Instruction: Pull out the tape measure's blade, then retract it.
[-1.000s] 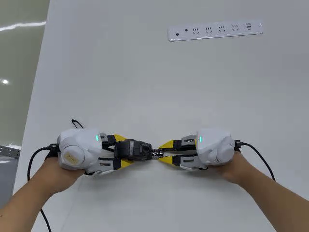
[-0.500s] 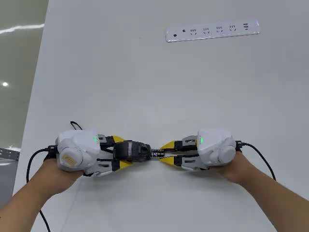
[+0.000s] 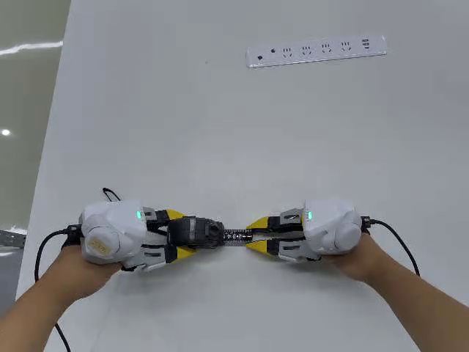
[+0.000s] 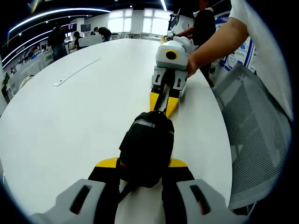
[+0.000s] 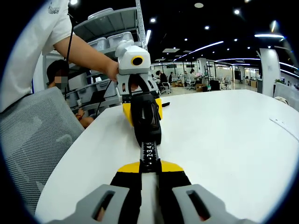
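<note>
Black, chunky and matte with rounded corners, the tape measure (image 3: 196, 232) sat near the front edge of the white table (image 3: 220, 132); whether it touched the top could not be told. The left gripper (image 3: 179, 233) clamped it, yellow-tipped jaws pressed against its two sides and held apart by its width. A short stretch of blade (image 3: 236, 235) ran out rightward from the body, dark with white numerals 2345 legible in the right gripper view. The right gripper (image 3: 256, 235) pinched the blade's free end, jaws almost together. A white power strip (image 3: 315, 51) lay well apart at the far side.
</note>
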`<state>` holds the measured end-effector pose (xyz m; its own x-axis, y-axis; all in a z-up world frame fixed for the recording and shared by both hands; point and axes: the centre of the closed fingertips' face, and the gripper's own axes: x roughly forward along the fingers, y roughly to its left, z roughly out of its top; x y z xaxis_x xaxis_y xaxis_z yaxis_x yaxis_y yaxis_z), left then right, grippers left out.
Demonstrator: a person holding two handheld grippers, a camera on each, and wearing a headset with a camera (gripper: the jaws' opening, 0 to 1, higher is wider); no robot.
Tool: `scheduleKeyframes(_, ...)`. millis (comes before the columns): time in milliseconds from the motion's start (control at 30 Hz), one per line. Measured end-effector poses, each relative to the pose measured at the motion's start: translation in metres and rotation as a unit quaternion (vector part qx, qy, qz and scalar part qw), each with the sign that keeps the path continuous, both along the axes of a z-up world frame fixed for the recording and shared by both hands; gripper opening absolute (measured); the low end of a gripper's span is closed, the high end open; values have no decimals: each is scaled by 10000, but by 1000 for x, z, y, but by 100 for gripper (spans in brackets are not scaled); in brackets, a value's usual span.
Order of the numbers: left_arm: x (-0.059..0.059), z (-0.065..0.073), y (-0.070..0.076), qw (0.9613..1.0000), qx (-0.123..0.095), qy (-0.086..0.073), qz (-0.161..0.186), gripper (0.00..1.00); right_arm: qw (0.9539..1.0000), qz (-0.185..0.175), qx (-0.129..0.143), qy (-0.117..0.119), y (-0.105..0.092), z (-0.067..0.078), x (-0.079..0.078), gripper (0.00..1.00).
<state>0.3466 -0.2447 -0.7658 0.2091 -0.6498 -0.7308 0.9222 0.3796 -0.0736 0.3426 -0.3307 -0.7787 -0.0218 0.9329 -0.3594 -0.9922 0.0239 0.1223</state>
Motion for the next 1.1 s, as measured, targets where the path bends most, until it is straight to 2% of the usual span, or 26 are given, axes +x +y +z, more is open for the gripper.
scheduleKeyframes(1100,0,-1,0,10000,16,29,10,30,9998,-150,-4,104,-24,0,0,11)
